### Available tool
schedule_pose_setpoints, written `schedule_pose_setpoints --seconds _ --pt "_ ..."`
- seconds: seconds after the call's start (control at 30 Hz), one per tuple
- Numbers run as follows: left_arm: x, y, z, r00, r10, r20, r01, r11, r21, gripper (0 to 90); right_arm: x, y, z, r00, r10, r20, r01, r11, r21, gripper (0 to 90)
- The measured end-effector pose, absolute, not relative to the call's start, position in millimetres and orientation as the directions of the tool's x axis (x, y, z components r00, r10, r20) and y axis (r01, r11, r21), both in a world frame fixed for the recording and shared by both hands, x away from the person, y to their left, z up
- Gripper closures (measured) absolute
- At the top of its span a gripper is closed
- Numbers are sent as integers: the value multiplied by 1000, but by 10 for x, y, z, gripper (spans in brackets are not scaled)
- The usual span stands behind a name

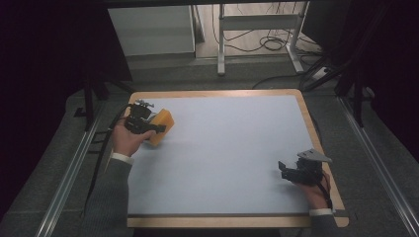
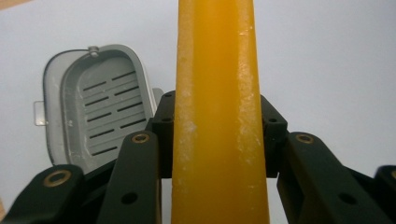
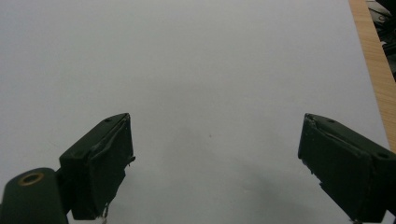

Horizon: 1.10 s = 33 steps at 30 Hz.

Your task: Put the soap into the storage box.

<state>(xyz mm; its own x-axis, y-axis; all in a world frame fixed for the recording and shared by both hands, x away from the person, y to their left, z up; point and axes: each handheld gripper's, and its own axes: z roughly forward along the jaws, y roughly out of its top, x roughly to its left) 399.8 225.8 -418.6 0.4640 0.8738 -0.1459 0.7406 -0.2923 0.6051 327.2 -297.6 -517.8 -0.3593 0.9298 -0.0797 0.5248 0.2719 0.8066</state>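
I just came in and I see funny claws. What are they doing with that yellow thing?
A person is holding a gripper in each hand at a table. The left gripper is squeezed shut on a yellow sponge, holding it near the table's far left corner. A small grey slotted lid or tray lies on the table just beyond it. The right gripper waits with its jaws wide open near the right edge, holding nothing.

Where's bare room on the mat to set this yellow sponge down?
The whole middle of the white mat is bare, from the left tool holding the yellow sponge across to the open right tool. Crowded only at the far-left corner, where a grey slotted tray lies beside the sponge.
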Motion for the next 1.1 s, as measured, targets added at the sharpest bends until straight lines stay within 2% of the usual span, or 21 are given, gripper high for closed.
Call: schedule_pose_setpoints --seconds 0.4,1.1 --pt "4087 2370 -4114 441 885 -146 749 -273 604 610 3274 -2974 -5181 -359 930 -78 527 271 806 101" --pt "4327 2552 -4226 374 912 -166 789 -220 573 610 3278 -2995 -5186 -354 932 -76 528 266 807 102"
